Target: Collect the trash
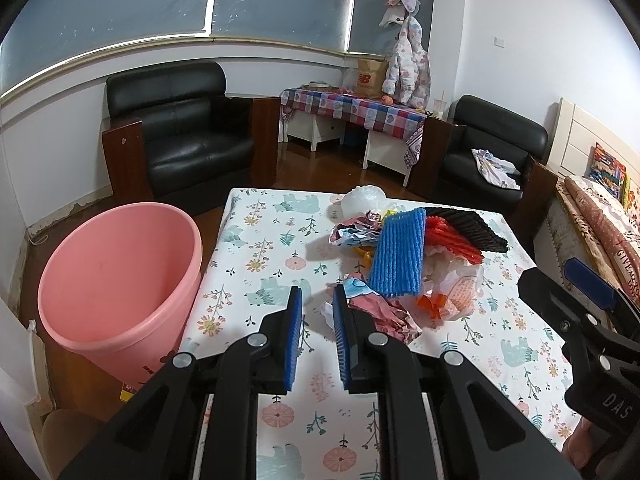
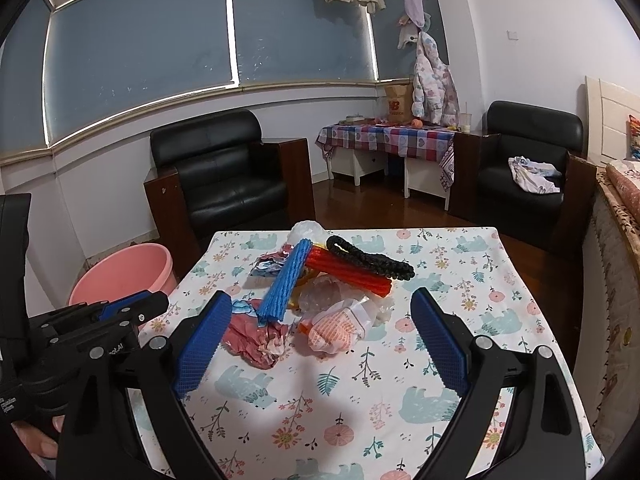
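The trash pile (image 2: 320, 292) is sitting heaped in the far middle of the floral-cloth table (image 2: 360, 420), everything bunched together so it is reachable from one spot: a blue foam net sleeve (image 1: 398, 254) is lying on top, a red foam net (image 1: 452, 238) and a black foam net (image 1: 474, 224) are fanning out to its right, a crumpled pink paper wad (image 2: 252, 338) is lying at the near left edge, a white-and-orange printed wrapper (image 2: 340, 328) is sitting near-centre, and a clear plastic bag (image 1: 362, 198) is poking out at the back. The left gripper (image 1: 316, 336) is hovering low over the cloth with its jaws narrowly parted and nothing between them, tips just beside the pink wad, probably lining up on the nearest piece first. The right gripper (image 2: 320, 344) is hanging with jaws spread wide and empty, framing the wrapper and wad, likely opened that far to take in bulky crumpled stuff. The pink plastic bucket (image 1: 120, 280) is standing on the floor against the table's left edge, mouth up and looking empty, most likely placed there as the bin so the left side has a short drop. Nothing is gripped yet, so collection looks to be at its start.
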A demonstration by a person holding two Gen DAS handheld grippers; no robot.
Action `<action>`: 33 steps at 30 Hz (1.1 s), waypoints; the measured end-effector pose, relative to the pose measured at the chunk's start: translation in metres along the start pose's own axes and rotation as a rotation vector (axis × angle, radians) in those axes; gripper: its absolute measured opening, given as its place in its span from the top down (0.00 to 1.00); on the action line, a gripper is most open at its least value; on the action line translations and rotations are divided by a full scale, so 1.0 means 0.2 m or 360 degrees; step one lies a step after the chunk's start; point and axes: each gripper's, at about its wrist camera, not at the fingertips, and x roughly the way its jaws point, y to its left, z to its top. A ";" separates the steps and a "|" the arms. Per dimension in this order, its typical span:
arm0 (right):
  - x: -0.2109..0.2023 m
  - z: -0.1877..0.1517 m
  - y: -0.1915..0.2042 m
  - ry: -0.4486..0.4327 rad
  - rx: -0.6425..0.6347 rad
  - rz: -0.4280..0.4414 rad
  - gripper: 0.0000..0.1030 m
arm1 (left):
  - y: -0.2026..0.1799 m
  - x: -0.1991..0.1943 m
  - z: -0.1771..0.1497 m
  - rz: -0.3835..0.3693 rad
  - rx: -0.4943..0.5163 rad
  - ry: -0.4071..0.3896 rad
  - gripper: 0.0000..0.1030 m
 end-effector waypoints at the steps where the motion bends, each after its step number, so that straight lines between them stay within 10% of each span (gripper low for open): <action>1: 0.00 0.00 0.00 0.0002 0.0000 0.0003 0.11 | 0.00 0.00 0.00 0.0000 -0.0001 0.0001 0.86; 24: 0.06 0.01 -0.08 0.0028 0.0027 0.0011 0.12 | 0.06 0.07 -0.04 -0.0093 -0.0024 0.0076 0.85; 33: 0.12 -0.01 -0.15 0.0089 0.0072 0.0022 0.14 | 0.07 0.15 -0.07 -0.0247 -0.0066 0.0160 0.65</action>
